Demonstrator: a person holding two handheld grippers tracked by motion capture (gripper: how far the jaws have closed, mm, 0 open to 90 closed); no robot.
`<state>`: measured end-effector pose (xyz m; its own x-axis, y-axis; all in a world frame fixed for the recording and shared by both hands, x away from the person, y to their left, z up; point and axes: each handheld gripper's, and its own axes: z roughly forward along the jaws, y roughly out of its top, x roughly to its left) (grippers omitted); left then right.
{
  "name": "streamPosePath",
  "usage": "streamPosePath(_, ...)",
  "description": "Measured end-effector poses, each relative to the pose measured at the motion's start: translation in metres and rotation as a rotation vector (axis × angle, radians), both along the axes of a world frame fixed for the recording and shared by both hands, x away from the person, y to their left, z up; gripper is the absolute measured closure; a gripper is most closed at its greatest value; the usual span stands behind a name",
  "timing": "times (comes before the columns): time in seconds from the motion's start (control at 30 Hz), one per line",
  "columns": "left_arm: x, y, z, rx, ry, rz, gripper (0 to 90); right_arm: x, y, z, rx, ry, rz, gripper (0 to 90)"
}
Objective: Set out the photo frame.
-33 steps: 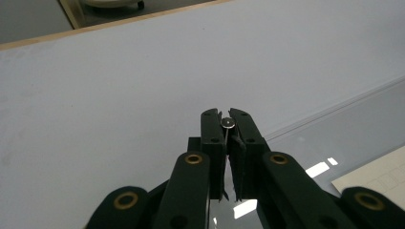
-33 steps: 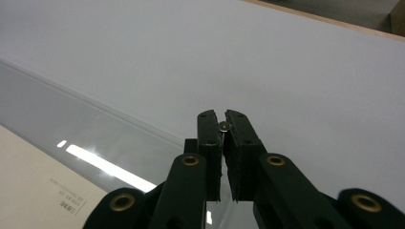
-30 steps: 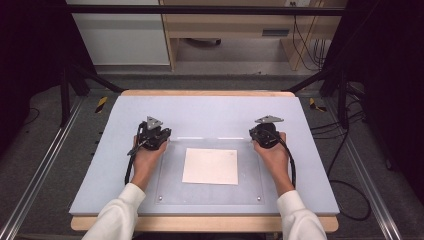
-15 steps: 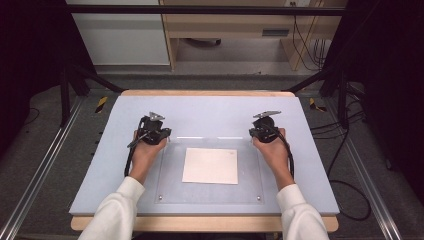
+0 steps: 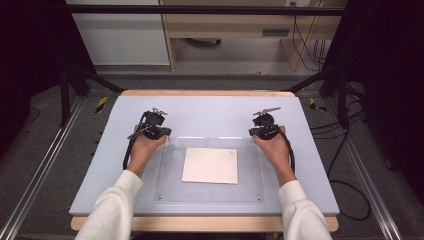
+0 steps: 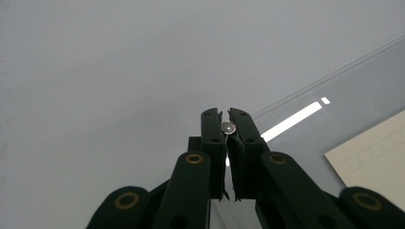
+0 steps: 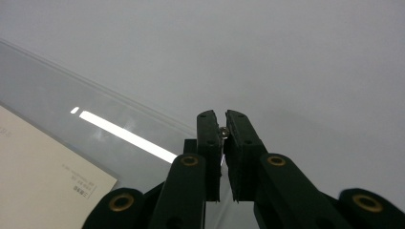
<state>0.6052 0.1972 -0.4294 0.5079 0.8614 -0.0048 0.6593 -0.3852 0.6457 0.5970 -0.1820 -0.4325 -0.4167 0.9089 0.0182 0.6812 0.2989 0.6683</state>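
Note:
A clear acrylic plate (image 5: 250, 172) lies on the pale blue table mat (image 5: 210, 110), and a cream sheet of paper (image 5: 210, 165) sits under its middle. My left gripper (image 5: 161, 132) is at the plate's far left corner. In the left gripper view its jaws (image 6: 225, 119) are shut on a small silver stud (image 6: 229, 128). My right gripper (image 5: 259, 132) is at the far right corner, where its jaws (image 7: 223, 121) pinch a similar small silver stud (image 7: 223, 131). The paper's corner (image 6: 377, 157) shows at the right of the left gripper view. Its printed edge (image 7: 38, 176) shows in the right gripper view.
Two small fasteners mark the plate's near corners (image 5: 160, 196) (image 5: 258, 197). The mat rests on a wooden tabletop (image 5: 200, 224). Metal rails (image 5: 35, 185) run along both sides on the floor, and black cables (image 5: 350, 200) lie at the right. A desk and cabinet stand beyond the table.
My left gripper has crept a little toward the table's far side. The right gripper has barely moved. Both pairs of jaws stay shut.

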Motion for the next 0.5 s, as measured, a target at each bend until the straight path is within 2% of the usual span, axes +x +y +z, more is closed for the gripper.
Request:
streamPosePath(0.2,0.0006,-0.0001,0.0005,0.002,0.009,0.004,84.9,0.0000,-0.0012,-0.0010,0.001,-0.014,0.014,85.3)
streamPosePath(0.37,0.0006,-0.0006,0.0002,0.001,0.010,0.011,84.9,-0.0001,0.0003,-0.0020,-0.008,-0.031,0.003,85.3)
streamPosePath(0.5,0.0022,-0.0012,0.0014,0.003,0.028,0.011,84.9,-0.0002,0.0000,-0.0021,0.001,-0.030,0.001,85.1)
